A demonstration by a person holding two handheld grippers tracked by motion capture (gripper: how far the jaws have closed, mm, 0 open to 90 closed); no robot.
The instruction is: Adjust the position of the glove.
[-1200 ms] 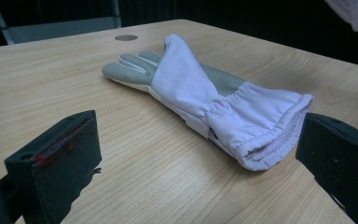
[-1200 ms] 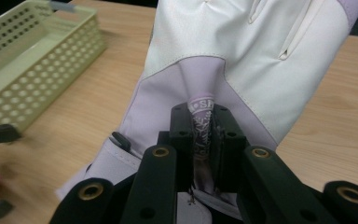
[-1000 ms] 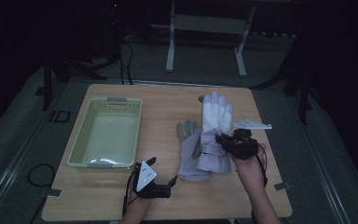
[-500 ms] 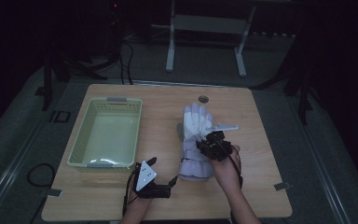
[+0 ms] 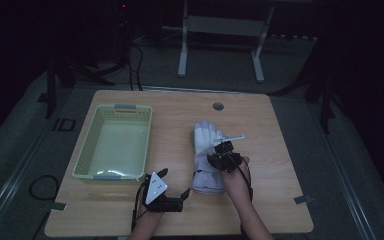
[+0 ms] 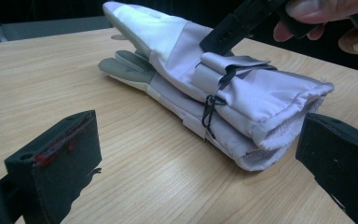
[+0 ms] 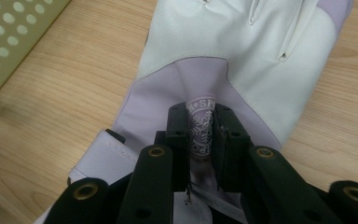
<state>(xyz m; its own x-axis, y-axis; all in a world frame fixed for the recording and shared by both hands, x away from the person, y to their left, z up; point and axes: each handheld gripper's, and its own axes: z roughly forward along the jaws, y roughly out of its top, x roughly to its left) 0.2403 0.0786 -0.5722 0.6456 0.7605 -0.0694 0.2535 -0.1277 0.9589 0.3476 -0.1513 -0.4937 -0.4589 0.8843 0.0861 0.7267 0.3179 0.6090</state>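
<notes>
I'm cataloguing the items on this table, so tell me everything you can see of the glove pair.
The glove pair is two pale lilac and white padded gloves stacked flat on the wooden table, fingers pointing away from the person, cuffs nearest. A thin black cord runs around the wrist straps. The fabric looks smooth and quilted. The right claw pinches a fold of the top glove's back; the left claw stands open beside the cuffs, apart from them.

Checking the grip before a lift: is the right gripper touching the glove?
Touching. The right gripper view shows the right gripper pinching a fold of the top glove between its jaws.
</notes>
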